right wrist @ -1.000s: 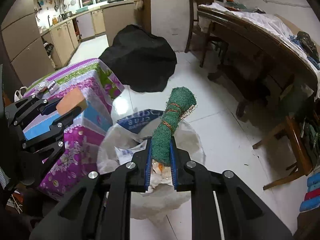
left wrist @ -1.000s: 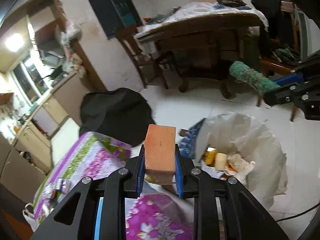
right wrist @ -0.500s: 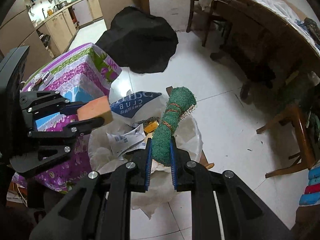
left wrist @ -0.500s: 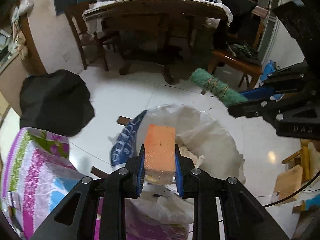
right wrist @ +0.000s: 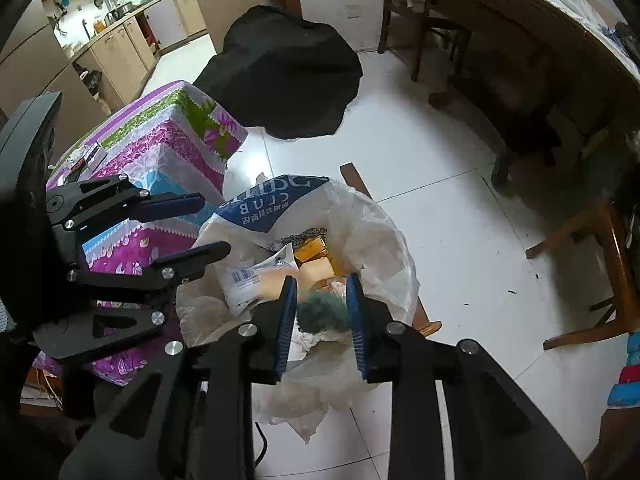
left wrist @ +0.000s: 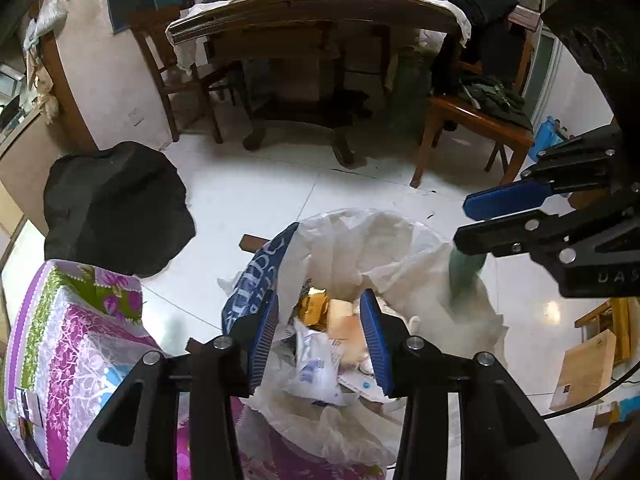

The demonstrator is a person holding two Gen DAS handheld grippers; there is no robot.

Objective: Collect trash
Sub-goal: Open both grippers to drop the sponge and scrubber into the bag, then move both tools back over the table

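Since the earlier frames both grippers have let go: the orange rectangular sponge block that the left gripper [left wrist: 320, 338] pinched is gone from between its blue pads, and the green fibrous roll [right wrist: 322, 310] has dropped out of the right gripper [right wrist: 320, 322], showing blurred between and below its spread fingers, over the bag's mouth. In the left wrist view the same roll [left wrist: 464, 276] is a green smear at the bag's far right rim, just under the right gripper's fingers.

The white plastic trash bag [left wrist: 404, 236], with a blue printed panel on its left side, sits on the white tiled floor [left wrist: 256, 188] directly below both tools. Inside it lie a golden-yellow wrapper [left wrist: 314, 308], a pale orange block [left wrist: 344, 322] beside it that may be the sponge, and white printed paper packaging [left wrist: 316, 368].

The bag touches the purple and green floral cloth-covered box [right wrist: 160, 152] on its left; a black bundle [right wrist: 284, 68] lies beyond, well apart. Open floor lies to the right, before the wooden chair [right wrist: 608, 264] and the dark wooden table [left wrist: 312, 20].

Both grippers are spread wide, gripping nothing, neither touching the bag.
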